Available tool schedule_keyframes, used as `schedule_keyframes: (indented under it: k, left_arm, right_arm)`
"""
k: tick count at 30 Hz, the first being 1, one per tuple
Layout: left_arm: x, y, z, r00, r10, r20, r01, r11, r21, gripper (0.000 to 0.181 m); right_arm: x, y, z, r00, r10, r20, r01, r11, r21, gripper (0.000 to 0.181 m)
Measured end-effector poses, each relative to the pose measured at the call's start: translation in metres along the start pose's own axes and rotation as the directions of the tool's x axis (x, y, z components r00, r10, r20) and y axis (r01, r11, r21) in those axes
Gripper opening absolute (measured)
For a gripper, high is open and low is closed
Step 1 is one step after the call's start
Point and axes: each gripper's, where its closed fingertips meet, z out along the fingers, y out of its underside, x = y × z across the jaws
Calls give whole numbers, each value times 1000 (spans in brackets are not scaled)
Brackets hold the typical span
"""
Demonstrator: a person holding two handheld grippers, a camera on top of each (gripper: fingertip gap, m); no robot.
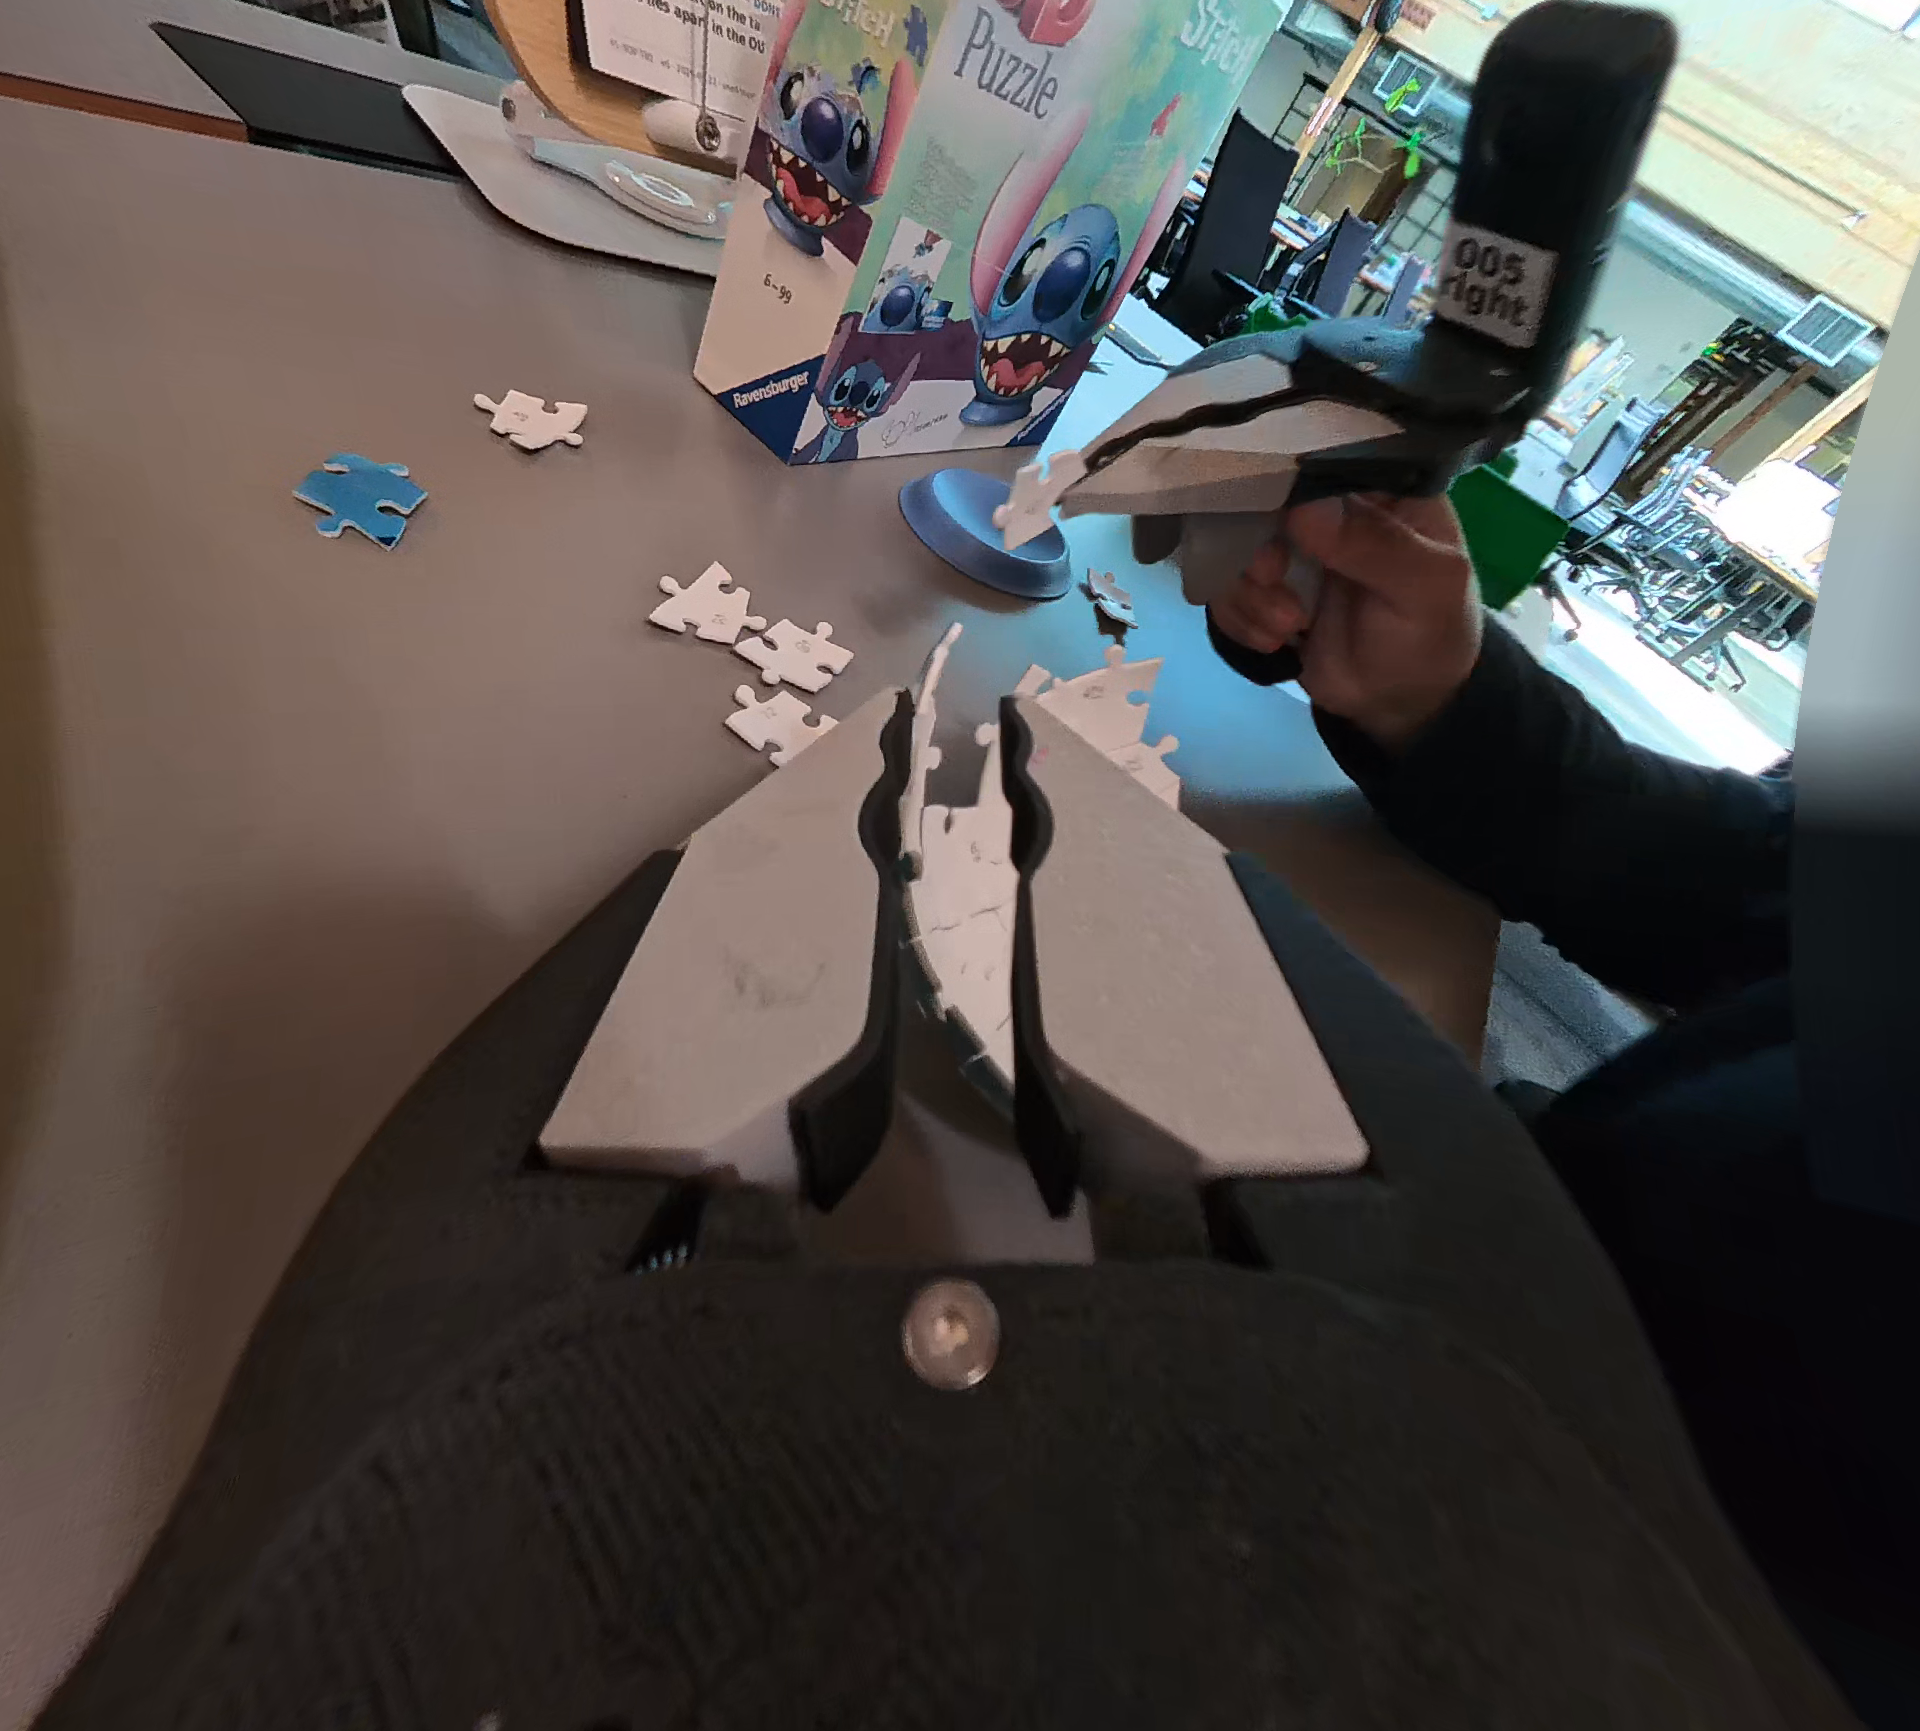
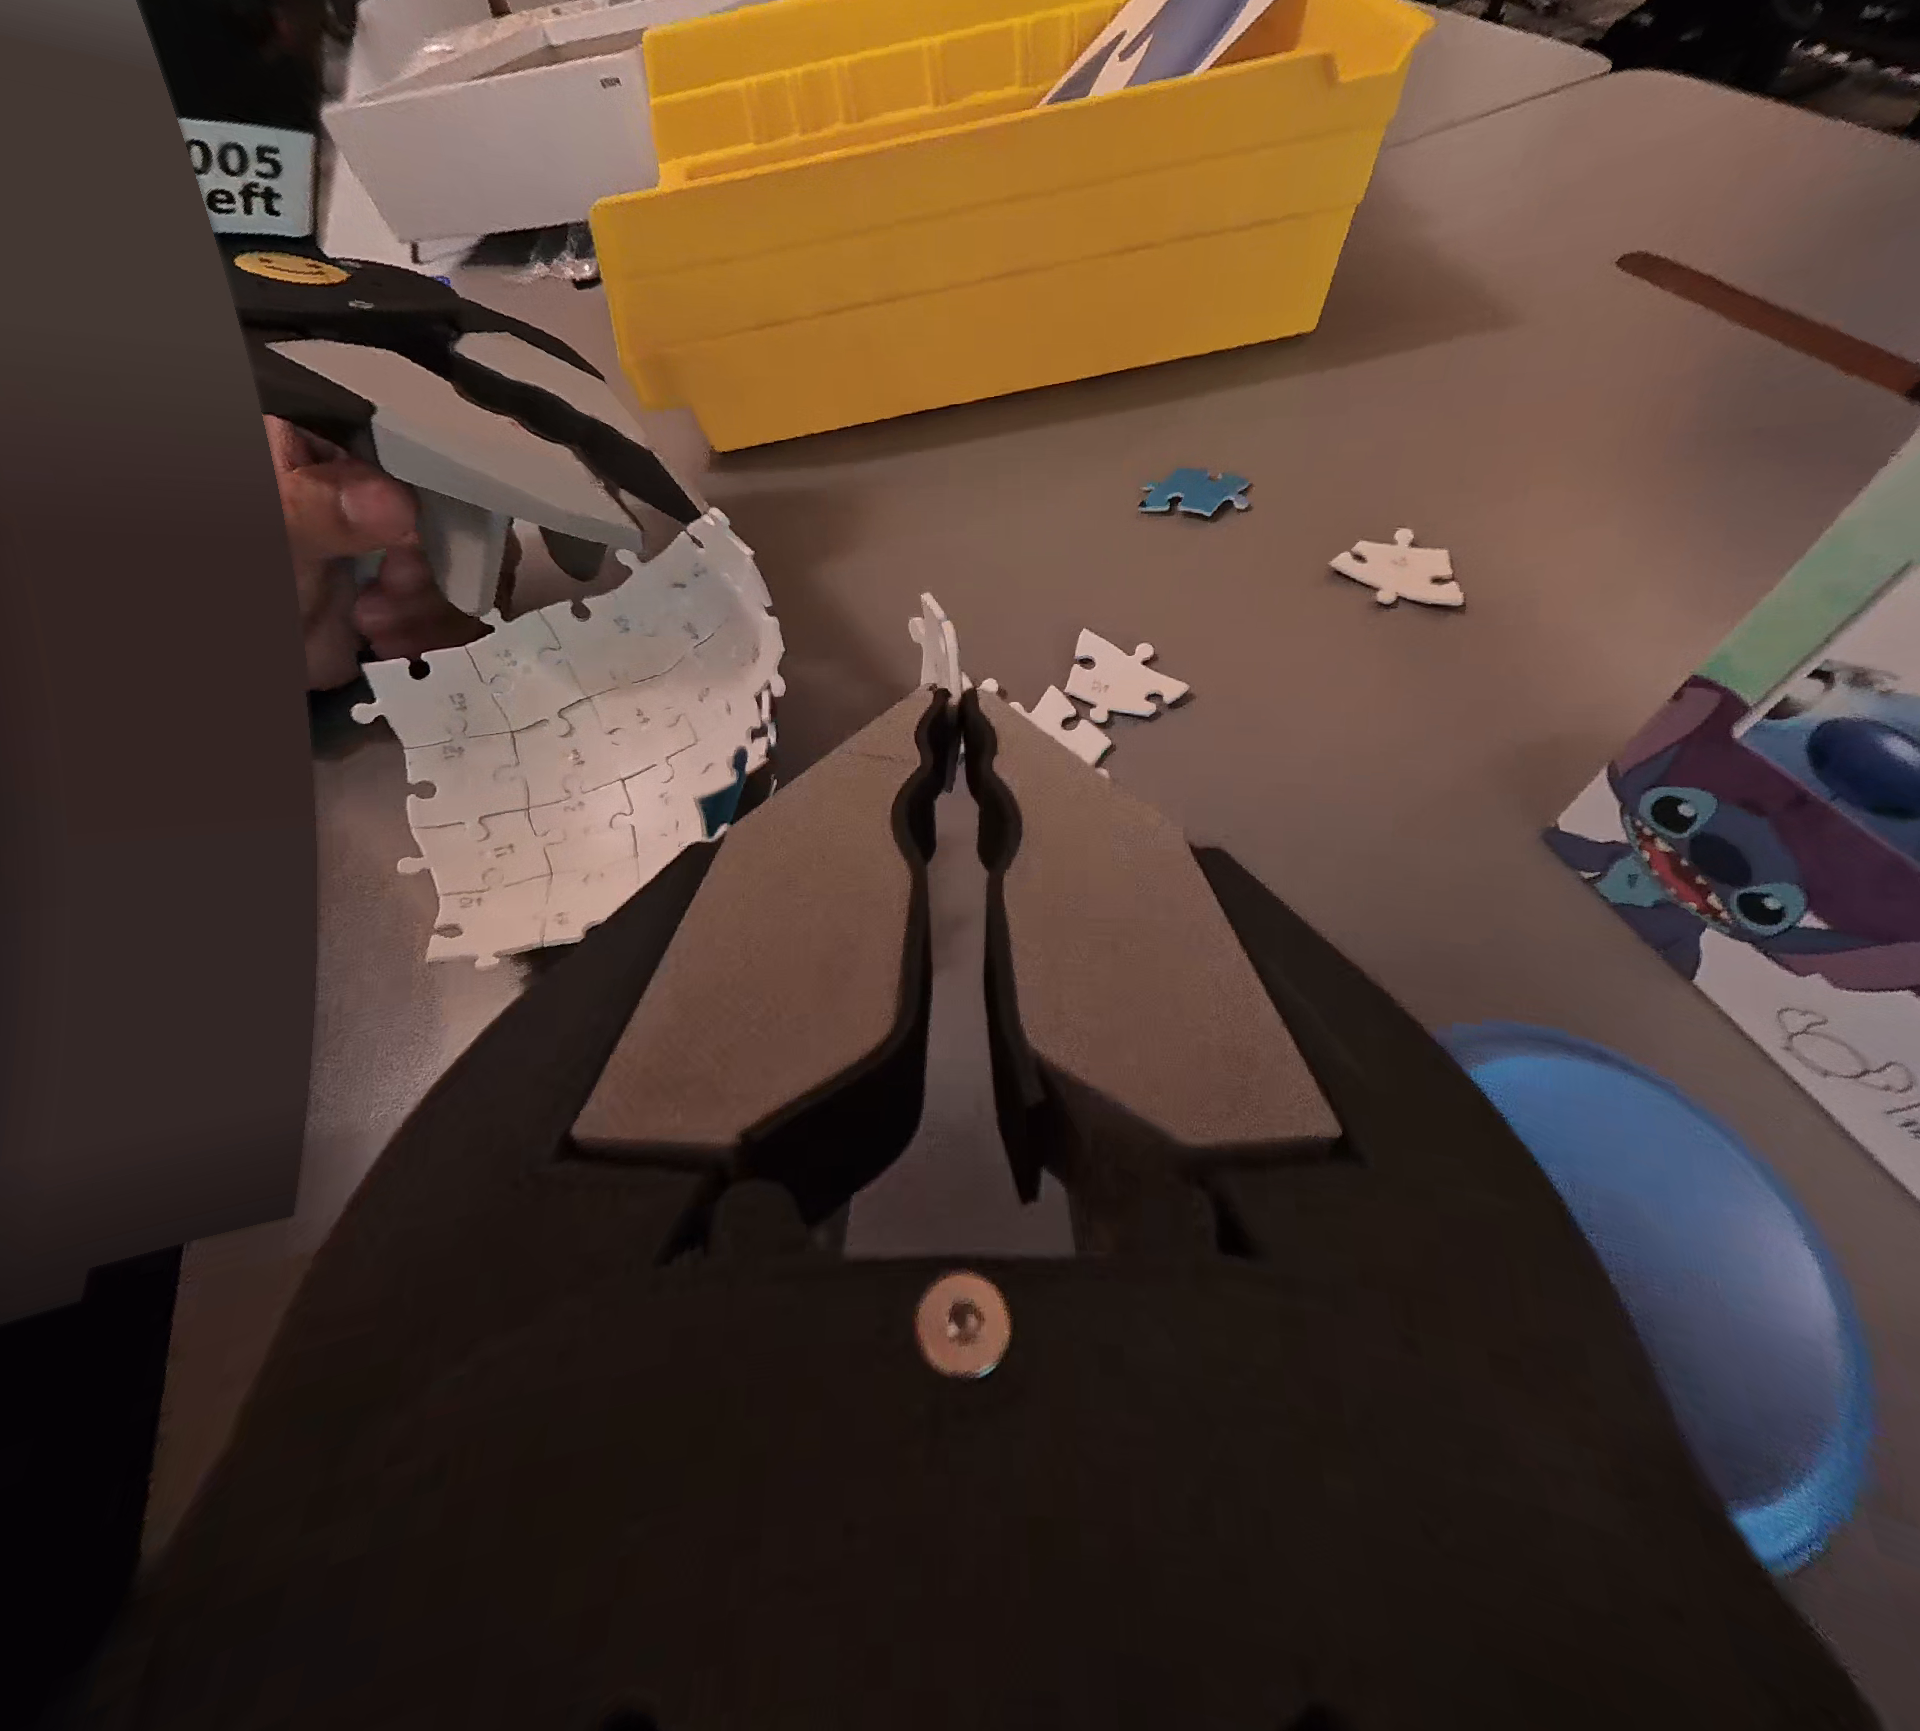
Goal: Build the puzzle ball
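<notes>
Left wrist view: my left gripper (image 1: 956, 725) reaches forward over a grey desk (image 1: 312, 746). Its jaws are narrow and clamp the rim of a curved shell (image 1: 971, 881) of joined white puzzle pieces, which runs back between the fingers. Ahead, three loose pieces (image 1: 764, 653) lie white side up in a cluster, touching or nearly so. Farther left lie a blue piece (image 1: 361, 499) and another white piece (image 1: 532, 417), each on its own. A blue stand (image 1: 982, 543) sits near the foot of the upright puzzle box (image 1: 935, 227). My right gripper (image 1: 1065, 486) hovers above the stand, held by my hand (image 1: 1351, 601), with a single white piece (image 1: 1034, 497) pinched at its tips.

Right wrist view: my right gripper (image 2: 958, 702) has its jaws nearly closed on that thin piece (image 2: 938, 642), which stands on edge out of the tips. To the left, my left gripper (image 2: 665, 528) holds the top edge of the shell (image 2: 582, 746); its hollow white inside faces me and its lower edge rests on the desk (image 2: 1351, 798). A dark blue bit shows at the shell's right edge. Behind stands a yellow bin (image 2: 987, 258) with a printed card leaning in it. The loose pieces (image 2: 1101, 694) lie just past my fingertips. The blue piece (image 2: 1195, 493) and lone white piece (image 2: 1397, 573) lie farther right. The stand (image 2: 1714, 1318) is blurred at lower right, beside the box (image 2: 1766, 798).
</notes>
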Motion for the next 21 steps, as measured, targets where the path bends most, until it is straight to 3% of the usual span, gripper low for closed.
schedule_keyframes:
  k: [4,9,14,21]
  left_arm:
    - [-2,-5,0,999,-24,-23,25,999,29,15]
    - [-13,-10,-1,995,-97,-13,98,993,64,12]
    - [-12,-6,3,996,-92,-15,92,995,30,10]
    - [-13,-8,2,994,-109,-21,110,993,41,13]
  right_arm:
    - [5,4,7,997,54,60,-56,998,25,0]
    - [15,5,14,999,4,39,-6,998,56,0]
    - [21,17,17,990,115,76,-117,993,27,0]
    - [9,17,17,988,113,109,-116,993,18,0]
